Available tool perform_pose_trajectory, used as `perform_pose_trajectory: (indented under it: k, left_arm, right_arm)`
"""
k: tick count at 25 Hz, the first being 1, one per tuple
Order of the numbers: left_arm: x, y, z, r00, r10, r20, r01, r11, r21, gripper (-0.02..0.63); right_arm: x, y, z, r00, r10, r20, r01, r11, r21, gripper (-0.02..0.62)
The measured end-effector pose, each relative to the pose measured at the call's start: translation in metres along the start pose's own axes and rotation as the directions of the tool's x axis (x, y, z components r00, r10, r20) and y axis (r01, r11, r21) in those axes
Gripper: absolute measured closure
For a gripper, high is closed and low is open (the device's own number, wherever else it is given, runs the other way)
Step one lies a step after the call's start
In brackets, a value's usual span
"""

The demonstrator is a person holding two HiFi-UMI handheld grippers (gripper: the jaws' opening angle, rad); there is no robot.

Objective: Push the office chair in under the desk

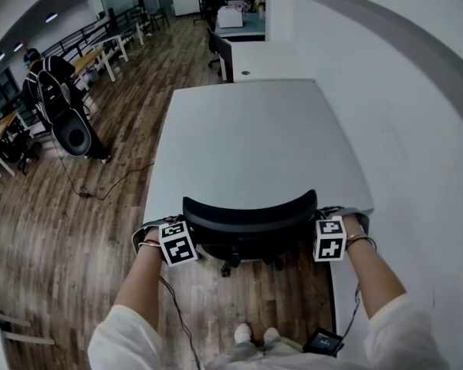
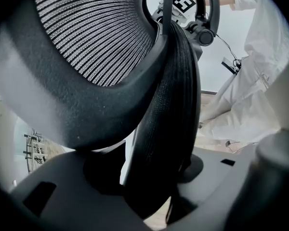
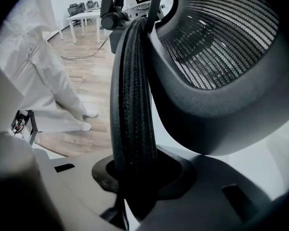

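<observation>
head view: chair (image 1: 248,216) at table (image 1: 255,129) near edge, back parallel to it, wheels on floor (image 1: 69,237) this side; left tongs (image 1: 177,243) at chair's top left end, right tongs (image 1: 329,239) at top right end | left gripper view: clamped on chair's rim, mesh above | right gripper view: clamped on chair's rim likewise

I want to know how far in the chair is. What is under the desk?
The desk top hides everything beneath it. The chair's backrest stands at its near edge, and only part of the wheeled base shows below the backrest. The seat cannot be made out.
</observation>
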State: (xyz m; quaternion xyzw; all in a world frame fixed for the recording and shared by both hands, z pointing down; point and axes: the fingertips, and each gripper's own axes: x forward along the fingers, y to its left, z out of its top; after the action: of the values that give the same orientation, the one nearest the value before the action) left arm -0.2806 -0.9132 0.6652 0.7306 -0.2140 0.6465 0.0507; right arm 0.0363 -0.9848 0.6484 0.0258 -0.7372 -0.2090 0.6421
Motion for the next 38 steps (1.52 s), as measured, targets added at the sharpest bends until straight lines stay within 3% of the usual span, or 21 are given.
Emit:
perform_pose_trajectory:
  k: [13,18,22,24,28,32,35,38]
  left_arm:
    - [0.003,0.004,0.0,1.0,0.018,-0.009,-0.018,1.0,-0.016,0.374]
    - [0.003,-0.002,-0.002,0.997,0.072,-0.002,-0.072,0.997,-0.008,0.329]
    - [0.001,-0.006,-0.005,0.993,0.119,-0.01,-0.119,0.992,0.04,0.268]
    - [-0.01,0.001,0.0,0.986,0.163,0.03,-0.163,0.987,-0.006,0.264]
    - [-0.04,0.009,0.008,0.951,0.268,0.156,-0.235,0.951,-0.201,0.264]
    - [-0.057,0.002,0.013,0.899,0.367,0.24,-0.269,0.894,-0.358,0.264]
    - [-0.065,-0.009,0.014,0.854,0.43,0.293,-0.264,0.844,-0.468,0.264]
    - [-0.079,-0.022,0.018,0.803,0.485,0.345,-0.232,0.789,-0.569,0.265]
  right_arm:
    - [0.005,0.001,-0.001,1.0,0.009,-0.013,-0.009,1.0,-0.006,0.464]
    - [0.002,0.016,0.001,0.998,0.067,0.008,-0.067,0.998,0.002,0.362]
    - [-0.006,0.015,-0.002,0.998,0.059,0.024,-0.059,0.998,0.019,0.339]
    - [-0.014,0.009,-0.006,0.998,0.036,0.042,-0.038,0.998,0.052,0.339]
    - [-0.036,0.002,0.0,0.988,-0.067,0.137,0.041,0.981,0.19,0.339]
    - [-0.052,0.0,0.004,0.955,-0.176,0.238,0.071,0.916,0.395,0.339]
    - [-0.067,-0.001,0.011,0.907,-0.275,0.319,0.049,0.821,0.569,0.339]
    - [-0.082,0.002,0.014,0.841,-0.378,0.387,-0.009,0.705,0.709,0.339]
